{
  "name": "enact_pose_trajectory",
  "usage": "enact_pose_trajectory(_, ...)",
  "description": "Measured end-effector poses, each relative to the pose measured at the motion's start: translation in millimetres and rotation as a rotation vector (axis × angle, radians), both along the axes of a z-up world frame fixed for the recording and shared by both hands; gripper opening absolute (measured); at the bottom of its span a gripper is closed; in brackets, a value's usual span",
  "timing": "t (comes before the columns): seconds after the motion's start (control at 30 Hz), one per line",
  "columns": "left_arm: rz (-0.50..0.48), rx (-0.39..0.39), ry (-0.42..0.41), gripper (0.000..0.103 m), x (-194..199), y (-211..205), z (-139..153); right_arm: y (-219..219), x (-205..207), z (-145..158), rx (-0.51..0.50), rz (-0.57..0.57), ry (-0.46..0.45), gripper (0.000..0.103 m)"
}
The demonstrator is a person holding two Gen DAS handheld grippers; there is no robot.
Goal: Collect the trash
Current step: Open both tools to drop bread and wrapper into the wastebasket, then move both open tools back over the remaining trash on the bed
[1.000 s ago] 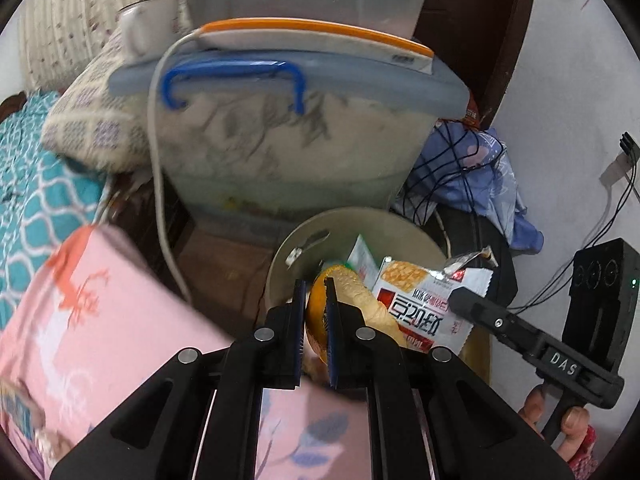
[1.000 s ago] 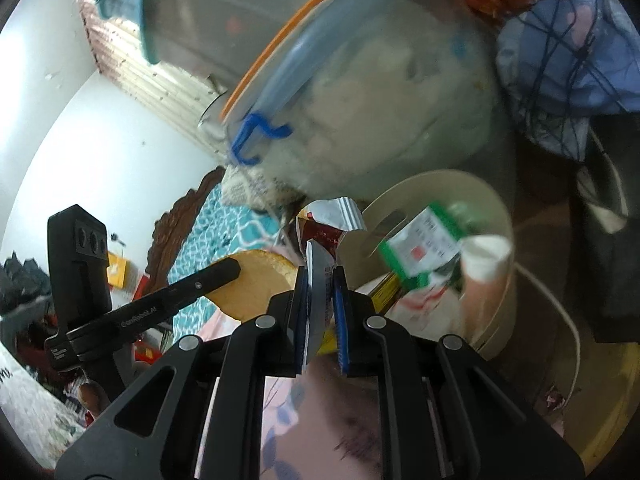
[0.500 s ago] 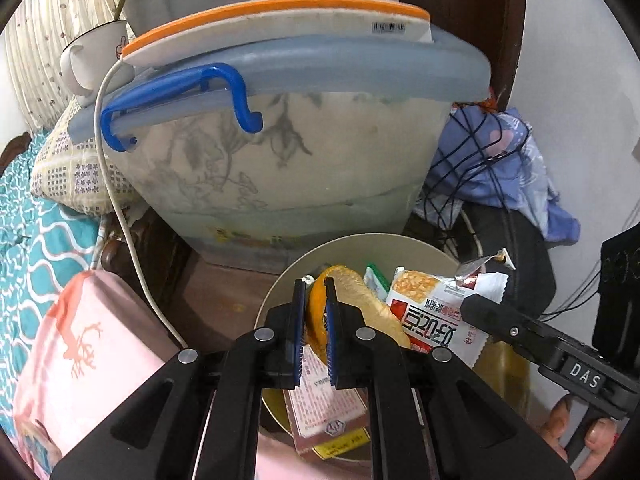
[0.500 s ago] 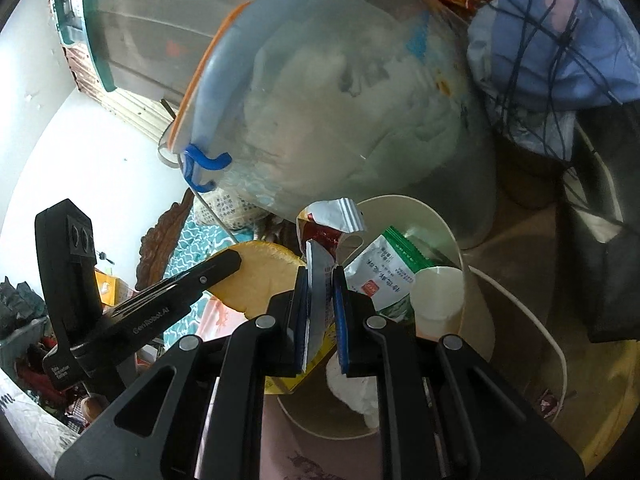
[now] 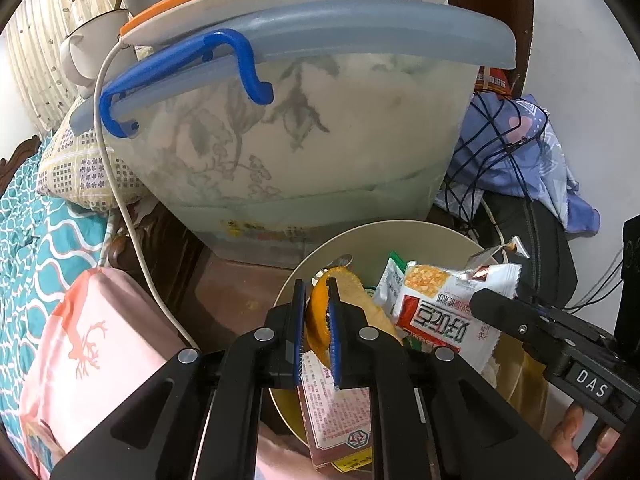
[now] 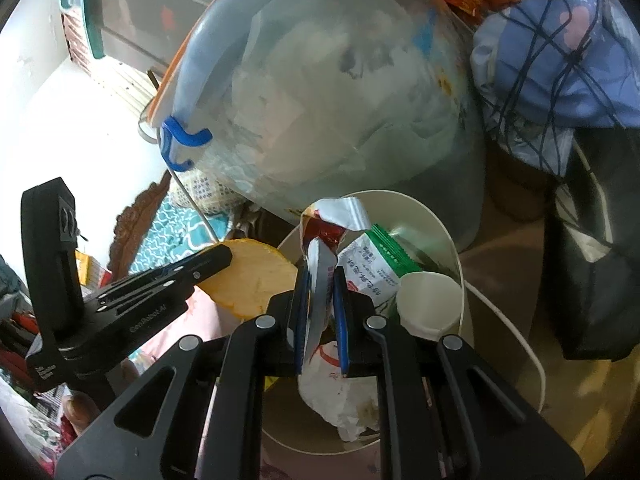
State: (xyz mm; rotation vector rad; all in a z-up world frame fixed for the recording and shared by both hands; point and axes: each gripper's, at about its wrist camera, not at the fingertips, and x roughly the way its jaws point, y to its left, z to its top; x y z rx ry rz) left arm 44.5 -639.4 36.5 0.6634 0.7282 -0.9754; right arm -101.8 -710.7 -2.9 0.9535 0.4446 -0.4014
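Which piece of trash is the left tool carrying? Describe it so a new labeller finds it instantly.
Start at the big translucent storage tub with the blue handle; just below it sits the round cream bin. Over the bin's near rim, the left tool is shut on an orange peel. It is curved and bright orange with a pale pithy inside, unlike the printed snack wrapper beside it.

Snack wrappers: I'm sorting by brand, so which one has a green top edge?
The white sachet with the green top edge lying inside the round beige bin, beside the white paper cup. The red-and-white wrapper is clamped in the right gripper.
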Motion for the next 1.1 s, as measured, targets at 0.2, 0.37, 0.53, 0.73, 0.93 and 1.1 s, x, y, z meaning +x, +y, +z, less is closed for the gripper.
enact_pose_trajectory(0.2,-0.001,-0.002,-0.010,0.027,0.1,1.5,-3.6,2.7,6.8,-1.1,-0.019,0.005,0.063,0.017)
enact_pose_trajectory(0.37,-0.008,-0.022,-0.028,0.040,-2.3,4.4,0.8,6.2,14.8,-2.1,-0.039,0.028,0.117,0.017)
enact_pose_trajectory(0.53,-0.009,-0.038,-0.040,0.047,-3.7,9.2,5.9,11.5,15.7,-1.1,-0.055,0.029,0.141,0.049)
enact_pose_trajectory(0.73,0.003,-0.068,-0.040,0.051,-4.8,20.7,13.5,20.7,2.4,15.8,-0.124,-0.029,0.132,0.079)
enact_pose_trajectory(0.93,0.014,-0.091,-0.038,0.052,-8.0,35.0,21.9,37.2,-12.4,24.4,-0.141,-0.056,0.112,0.079)
enact_pose_trajectory(1.1,0.021,-0.114,-0.037,0.053,-12.9,52.7,30.1,53.0,-30.0,27.7,-0.129,-0.086,0.082,0.079)
